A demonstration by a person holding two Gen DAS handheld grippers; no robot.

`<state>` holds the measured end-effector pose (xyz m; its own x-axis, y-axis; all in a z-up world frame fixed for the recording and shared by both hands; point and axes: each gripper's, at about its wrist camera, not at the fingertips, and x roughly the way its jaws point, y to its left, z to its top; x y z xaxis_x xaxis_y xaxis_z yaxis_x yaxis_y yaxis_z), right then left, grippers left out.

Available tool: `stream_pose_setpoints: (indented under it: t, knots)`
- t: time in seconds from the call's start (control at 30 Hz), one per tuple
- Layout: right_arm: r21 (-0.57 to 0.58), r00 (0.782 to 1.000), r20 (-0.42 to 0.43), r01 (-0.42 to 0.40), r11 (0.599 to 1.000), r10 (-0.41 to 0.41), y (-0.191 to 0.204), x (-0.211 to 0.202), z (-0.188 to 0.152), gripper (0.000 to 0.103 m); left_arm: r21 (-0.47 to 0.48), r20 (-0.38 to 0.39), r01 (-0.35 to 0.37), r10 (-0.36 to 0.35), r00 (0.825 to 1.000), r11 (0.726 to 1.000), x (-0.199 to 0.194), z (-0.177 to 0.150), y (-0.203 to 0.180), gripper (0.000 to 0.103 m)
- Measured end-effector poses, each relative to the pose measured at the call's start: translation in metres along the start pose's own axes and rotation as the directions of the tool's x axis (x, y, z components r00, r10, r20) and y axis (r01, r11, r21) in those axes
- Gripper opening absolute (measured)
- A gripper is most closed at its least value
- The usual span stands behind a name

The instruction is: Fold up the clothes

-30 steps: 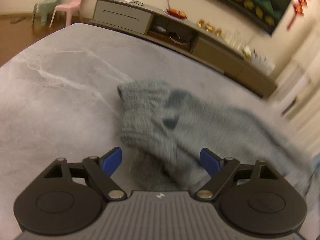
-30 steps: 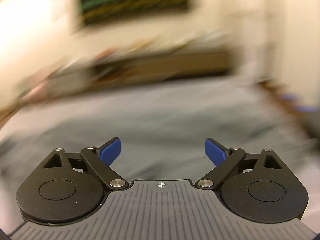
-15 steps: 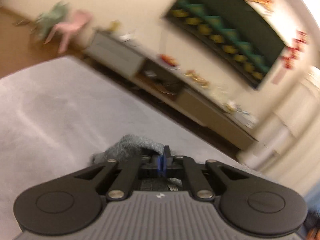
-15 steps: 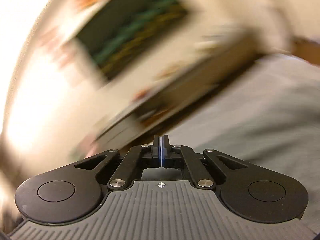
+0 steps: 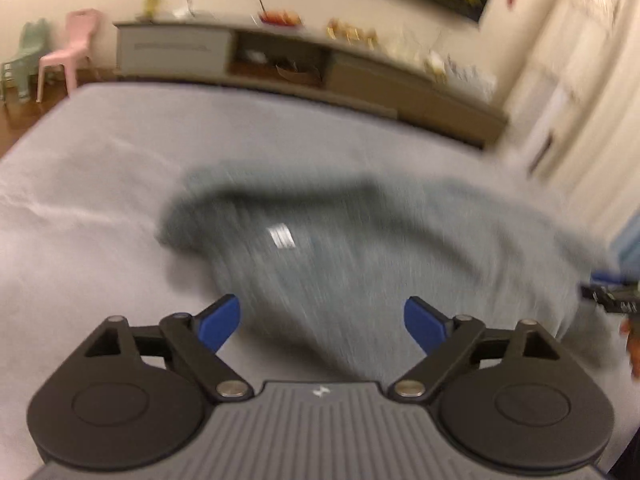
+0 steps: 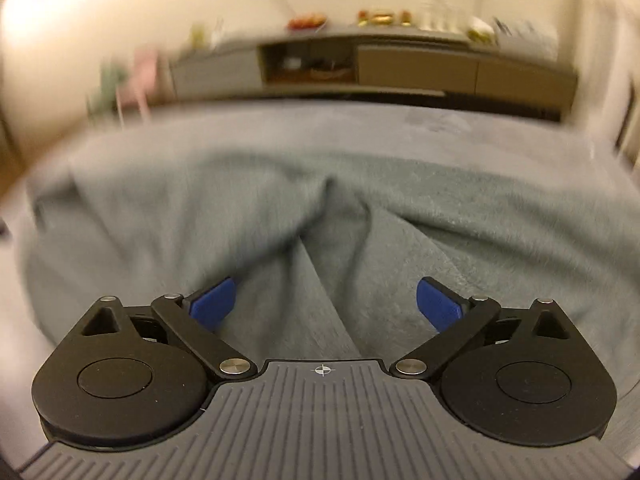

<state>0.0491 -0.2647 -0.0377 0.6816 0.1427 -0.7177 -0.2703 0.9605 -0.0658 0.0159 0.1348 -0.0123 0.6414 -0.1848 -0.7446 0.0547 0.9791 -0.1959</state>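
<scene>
A grey-green knitted garment [image 5: 340, 240] lies spread on the grey marble-look table [image 5: 100, 152], with a small white label showing near its middle. My left gripper [image 5: 322, 318] is open and empty, just above the garment's near edge. In the right wrist view the same garment [image 6: 280, 208] lies wide across the table, with a fold line running toward me. My right gripper [image 6: 326, 306] is open and empty over the garment's near part. Its tip [image 5: 612, 300] shows at the right edge of the left wrist view. Both views are motion-blurred.
A long low sideboard [image 5: 304, 68] with small items stands against the far wall beyond the table's far edge. A pink chair [image 5: 64, 56] and a green chair [image 5: 24, 60] stand at far left. A dark picture hangs above the sideboard.
Both grippers were shut and lifted half a second ago, the left one on the garment. Now both are open and low, and the garment lies spread wider on the table.
</scene>
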Motion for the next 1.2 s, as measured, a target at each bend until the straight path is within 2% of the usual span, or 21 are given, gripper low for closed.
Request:
stream_pose_setpoints:
  t: [0.03, 0.07, 0.1, 0.13, 0.17, 0.23, 0.27, 0.3, 0.37, 0.4, 0.47, 0.5, 0.53, 0.6, 0.67, 0.77, 0.9, 1.0, 1.07, 1.1, 1.2]
  knots:
    - [-0.033, 0.999, -0.031, 0.021, 0.999, -0.022, 0.000, 0.006, -0.007, 0.082, 0.007, -0.009, -0.030, 0.030, 1.000, 1.000, 0.009, -0.002, -0.005, 0.079]
    - [-0.015, 0.999, -0.045, 0.003, 1.000, -0.004, -0.008, 0.010, -0.009, 0.057, 0.010, -0.008, -0.055, 0.055, 0.998, 0.998, 0.017, -0.001, -0.007, 0.073]
    - [0.014, 0.998, -0.056, -0.022, 1.000, 0.023, -0.017, 0.014, -0.010, 0.035, 0.013, -0.001, -0.079, 0.080, 0.997, 0.997, 0.025, 0.000, -0.010, 0.052]
    - [0.052, 0.997, -0.063, -0.045, 0.998, 0.049, -0.025, 0.014, -0.009, 0.025, 0.019, 0.004, -0.091, 0.091, 0.996, 0.996, 0.029, 0.004, -0.012, 0.013]
    - [0.066, 0.997, -0.059, -0.047, 0.997, 0.051, -0.031, 0.011, -0.007, 0.000, 0.006, 0.008, -0.073, 0.073, 0.997, 0.997, 0.029, 0.010, -0.011, 0.011]
    - [0.069, 1.000, -0.013, -0.020, 0.997, 0.021, -0.034, -0.005, -0.003, 0.000, -0.128, 0.094, 0.047, -0.035, 0.995, 0.991, 0.007, 0.030, 0.004, 0.008]
    - [0.105, 1.000, 0.027, -0.015, 0.994, 0.012, -0.043, -0.018, -0.001, 0.000, -0.195, 0.162, 0.131, -0.099, 0.982, 0.972, -0.010, 0.040, 0.014, 0.008]
    - [0.147, 0.998, 0.069, -0.012, 0.989, 0.002, -0.054, -0.033, 0.001, 0.000, -0.259, 0.250, 0.223, -0.157, 0.955, 0.940, -0.029, 0.050, 0.026, 0.008]
    - [0.236, 0.993, 0.112, 0.017, 0.972, -0.044, -0.081, -0.053, 0.000, 0.000, -0.356, 0.431, 0.394, -0.225, 0.874, 0.847, -0.065, 0.068, 0.051, 0.008]
    - [0.281, 0.989, 0.130, 0.031, 0.959, -0.070, -0.095, -0.063, 0.000, 0.000, -0.396, 0.473, 0.422, -0.213, 0.855, 0.816, -0.072, 0.075, 0.061, 0.008]
    - [0.232, 0.978, 0.056, 0.182, 0.956, -0.200, -0.100, -0.054, -0.006, 0.000, -0.444, 0.446, 0.364, -0.150, 0.882, 0.819, -0.063, 0.086, 0.067, 0.013]
    - [0.196, 0.963, 0.017, 0.261, 0.945, -0.269, -0.101, -0.049, -0.009, 0.000, -0.456, 0.397, 0.322, -0.135, 0.908, 0.830, -0.050, 0.089, 0.065, 0.029]
    - [0.157, 0.941, -0.018, 0.337, 0.928, -0.338, -0.103, -0.043, -0.012, 0.000, -0.464, 0.329, 0.293, -0.145, 0.933, 0.836, -0.032, 0.090, 0.062, 0.055]
    - [0.079, 0.915, -0.094, 0.399, 0.913, -0.392, -0.095, -0.027, -0.020, 0.000, -0.477, 0.216, 0.240, -0.152, 0.965, 0.846, -0.005, 0.085, 0.056, 0.066]
    - [0.068, 0.920, -0.074, 0.391, 0.918, -0.386, -0.087, -0.030, -0.018, 0.011, -0.456, 0.150, 0.162, -0.103, 0.983, 0.875, 0.006, 0.076, 0.051, 0.066]
    - [0.108, 0.935, -0.001, 0.353, 0.930, -0.355, -0.078, -0.056, -0.011, 0.053, -0.395, 0.116, 0.156, -0.119, 0.986, 0.906, 0.007, 0.060, 0.039, 0.068]
    - [0.200, 0.962, 0.113, 0.224, 0.954, -0.249, -0.067, -0.075, 0.004, 0.061, -0.307, 0.072, 0.201, -0.188, 0.980, 0.930, 0.012, 0.050, 0.016, 0.074]
    - [0.180, 0.972, 0.129, 0.173, 0.968, -0.198, -0.054, -0.075, 0.007, 0.072, -0.283, 0.033, 0.189, -0.188, 0.982, 0.940, 0.033, 0.049, -0.003, 0.075]
    - [0.149, 0.976, 0.125, 0.162, 0.976, -0.181, -0.045, -0.067, 0.007, 0.073, -0.266, 0.002, 0.185, -0.191, 0.982, 0.946, 0.051, 0.045, -0.016, 0.073]
    - [0.131, 0.977, 0.119, 0.164, 0.978, -0.180, -0.041, -0.062, 0.006, 0.073, -0.249, -0.013, 0.181, -0.191, 0.982, 0.951, 0.058, 0.045, -0.023, 0.068]
    - [0.102, 0.977, 0.112, 0.168, 0.980, -0.179, -0.037, -0.057, 0.002, 0.073, -0.182, -0.034, 0.151, -0.160, 0.987, 0.972, 0.074, 0.042, -0.045, 0.032]
